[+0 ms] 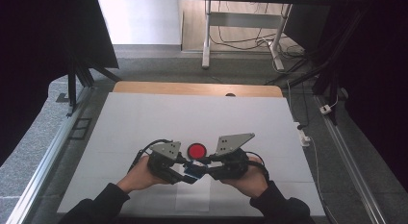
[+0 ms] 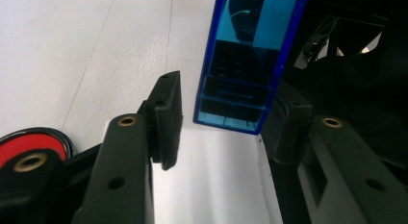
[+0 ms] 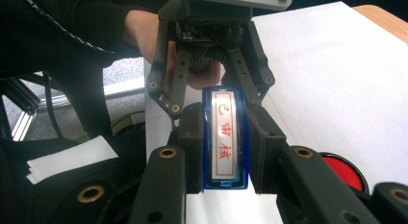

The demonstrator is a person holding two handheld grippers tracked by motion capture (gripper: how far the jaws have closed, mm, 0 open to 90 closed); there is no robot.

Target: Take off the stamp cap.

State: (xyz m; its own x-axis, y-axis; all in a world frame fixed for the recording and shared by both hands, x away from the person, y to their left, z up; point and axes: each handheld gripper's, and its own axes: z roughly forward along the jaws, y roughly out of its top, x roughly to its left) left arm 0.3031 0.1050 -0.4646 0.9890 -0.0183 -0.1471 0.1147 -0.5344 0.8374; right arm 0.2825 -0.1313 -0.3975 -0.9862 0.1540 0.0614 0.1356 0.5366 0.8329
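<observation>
Seen from the high view, a small translucent blue plastic stamp block (image 1: 193, 170) is held between the left gripper (image 1: 188, 165) and the right gripper (image 1: 202, 166) above the white paper-covered table (image 1: 144, 123), just in front of a round red ink pad (image 1: 197, 150). In the left gripper view, the block (image 2: 245, 65) sits between jaws not yet pressed shut. In the right gripper view, red characters are shown on its white face (image 3: 225, 137), which is clamped firmly.
</observation>
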